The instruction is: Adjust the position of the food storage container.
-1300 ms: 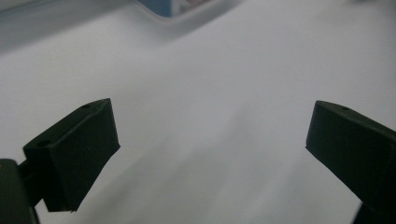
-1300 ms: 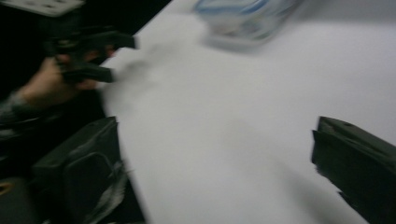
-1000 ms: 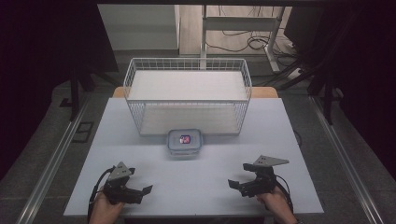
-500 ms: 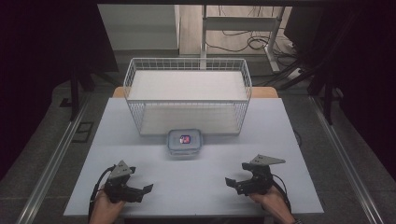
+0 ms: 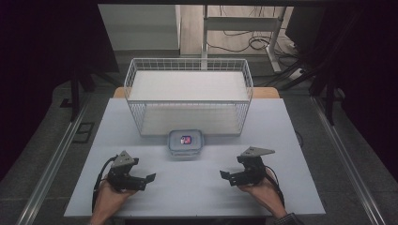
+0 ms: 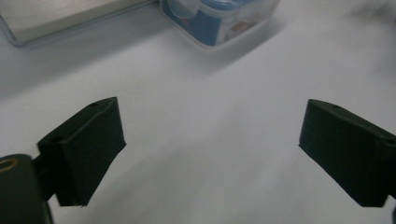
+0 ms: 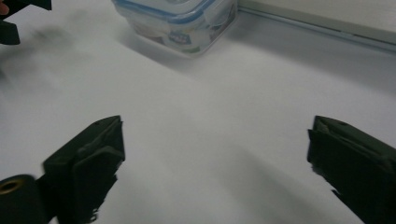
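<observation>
Left gripper (image 5: 149, 177) held low in left hand (image 5: 109, 199), jaws spread wide, pointing inward; right gripper (image 5: 224, 176) held in right hand (image 5: 261, 193), jaws likewise wide apart, pointing inward; nothing between either pair

On my feed, the left gripper (image 5: 149, 177) is a chunky black block with 2 stubby black jaws, topped by a grey three-cornered plate. A black cable loops from its back along the person's left hand (image 5: 107, 200). The right gripper (image 5: 225, 176) is built the same: black body, grey triangular plate, black cable curling round the right hand (image 5: 259, 191). I can make out a dark cuff with a lighter pattern at that wrist. Up close in each gripper view, I see matte black wedge-shaped jaw blocks with a small hole in the top face, and a round brass-coloured fitting at the lower left corner.
</observation>
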